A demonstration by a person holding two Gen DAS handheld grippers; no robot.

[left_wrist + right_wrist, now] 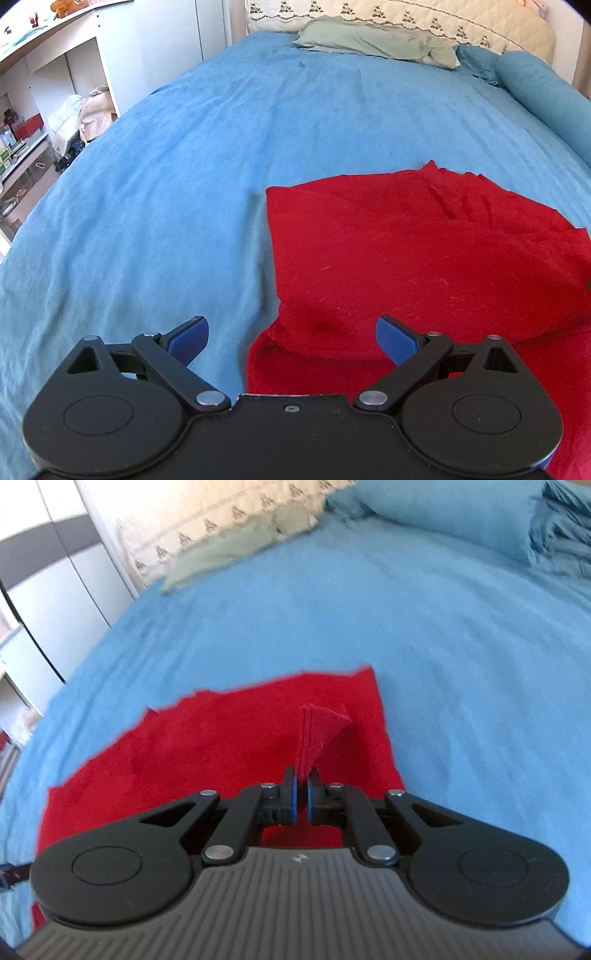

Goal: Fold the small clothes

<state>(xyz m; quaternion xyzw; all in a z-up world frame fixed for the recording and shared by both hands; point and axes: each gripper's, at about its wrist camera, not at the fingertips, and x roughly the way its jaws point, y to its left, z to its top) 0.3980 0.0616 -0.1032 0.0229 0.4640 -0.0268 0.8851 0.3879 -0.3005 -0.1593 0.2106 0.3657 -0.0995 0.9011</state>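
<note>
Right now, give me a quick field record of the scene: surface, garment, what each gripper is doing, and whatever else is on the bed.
surface: bed with blue sheet
garment: red cloth, lying mostly flat, partly folded
left gripper: open, holding nothing, over the cloth's near left edge
right gripper: shut on a raised corner of the red cloth
other items: green pillow and blue bolster at the far end
fold state: not finished

Home bedroom, bed (258,122) under blue sheet, pillow (373,38), white shelves (55,74)
</note>
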